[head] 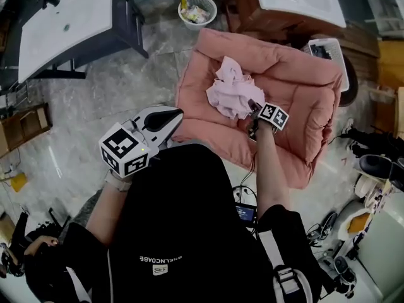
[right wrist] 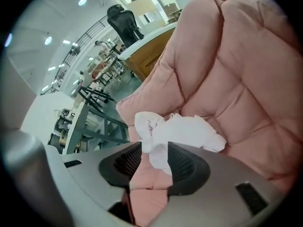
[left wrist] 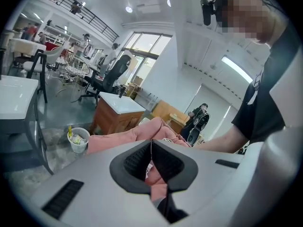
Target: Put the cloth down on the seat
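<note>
A crumpled pale pink cloth (head: 231,88) lies in the middle of the padded pink seat (head: 303,100). My right gripper (head: 253,110) is at the cloth's near right edge, down on the cushion. In the right gripper view it (right wrist: 155,151) stands open, and a fold of the cloth (right wrist: 182,132) sits loosely between its fingertips without being pinched. My left gripper (head: 165,120) is held back near my body, at the seat's front left corner. In its own view it (left wrist: 151,144) is shut with its tips touching and holds nothing; the seat (left wrist: 123,138) shows beyond it.
A white wastebasket (head: 197,10) with rubbish stands behind the seat. A white-topped table (head: 63,24) is at the back left and a wooden cabinet (head: 297,5) at the back right. A white crate (head: 329,49) and shoes (head: 372,163) crowd the right side.
</note>
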`<state>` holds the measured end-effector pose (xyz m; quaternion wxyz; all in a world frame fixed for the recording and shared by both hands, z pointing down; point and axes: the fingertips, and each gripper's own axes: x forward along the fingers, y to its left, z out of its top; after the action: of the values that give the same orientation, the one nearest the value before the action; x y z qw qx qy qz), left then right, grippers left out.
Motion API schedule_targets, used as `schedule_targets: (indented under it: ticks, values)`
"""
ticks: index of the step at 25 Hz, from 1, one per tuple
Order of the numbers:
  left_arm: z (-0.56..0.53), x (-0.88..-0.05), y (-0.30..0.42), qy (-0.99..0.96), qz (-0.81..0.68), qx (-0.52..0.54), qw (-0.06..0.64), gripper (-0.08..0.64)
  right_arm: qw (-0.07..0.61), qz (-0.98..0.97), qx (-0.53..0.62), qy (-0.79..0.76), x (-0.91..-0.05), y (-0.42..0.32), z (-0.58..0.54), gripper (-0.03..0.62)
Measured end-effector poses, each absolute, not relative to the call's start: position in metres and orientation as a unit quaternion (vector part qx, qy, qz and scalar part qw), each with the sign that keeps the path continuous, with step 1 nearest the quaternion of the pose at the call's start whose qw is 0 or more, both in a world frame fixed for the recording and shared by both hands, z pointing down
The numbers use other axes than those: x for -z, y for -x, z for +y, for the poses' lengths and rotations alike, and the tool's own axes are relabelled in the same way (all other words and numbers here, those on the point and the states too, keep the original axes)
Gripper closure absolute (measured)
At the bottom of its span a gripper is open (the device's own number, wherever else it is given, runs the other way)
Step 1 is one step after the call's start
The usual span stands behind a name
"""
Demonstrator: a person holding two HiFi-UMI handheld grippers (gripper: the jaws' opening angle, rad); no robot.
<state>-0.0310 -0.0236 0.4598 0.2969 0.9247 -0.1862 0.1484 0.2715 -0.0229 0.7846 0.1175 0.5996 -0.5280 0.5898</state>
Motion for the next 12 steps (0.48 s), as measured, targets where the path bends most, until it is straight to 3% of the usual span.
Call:
schedule_targets:
  ticks: [12]
  values:
    - [-0.044,-0.441,0.007,-0.946,-0.093,-0.147,0.272,0.545,0.052,-0.581,-0.507,-0.635,-0.657,-0.243,-0.032,0.425]
